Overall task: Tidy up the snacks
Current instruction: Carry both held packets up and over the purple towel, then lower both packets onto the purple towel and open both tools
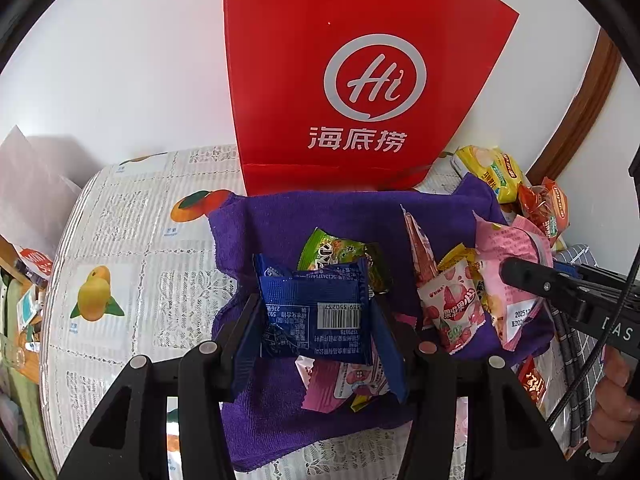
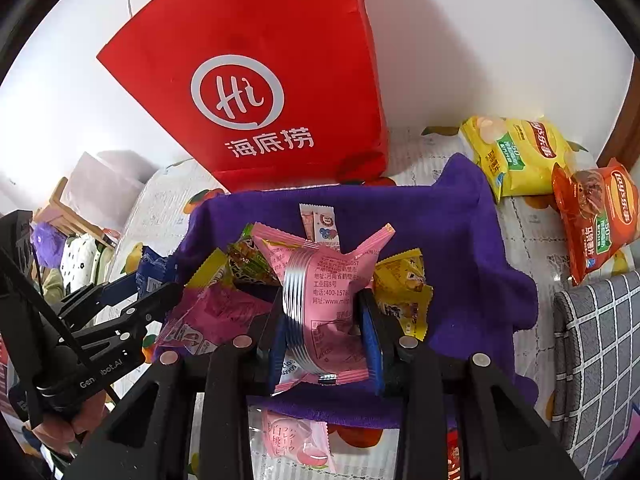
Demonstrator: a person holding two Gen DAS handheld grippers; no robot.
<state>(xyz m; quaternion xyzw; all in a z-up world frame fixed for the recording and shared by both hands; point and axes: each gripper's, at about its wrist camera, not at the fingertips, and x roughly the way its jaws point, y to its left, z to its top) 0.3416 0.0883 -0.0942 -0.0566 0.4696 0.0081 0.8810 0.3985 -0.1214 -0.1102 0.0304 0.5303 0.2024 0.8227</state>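
Fingers (image 2: 370,328) pinch pink packet (image 2: 328,300), lower end hidden.

Snack packets (image 2: 224,312) lie on a cloth (image 2: 472,248) before a paper bag (image 2: 256,40).

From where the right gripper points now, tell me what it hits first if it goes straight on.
The right gripper, shut on the pink packet, would probably run into the snack pile on the purple cloth just past its fingertips. The red bag stands behind that. Depth is uncertain.
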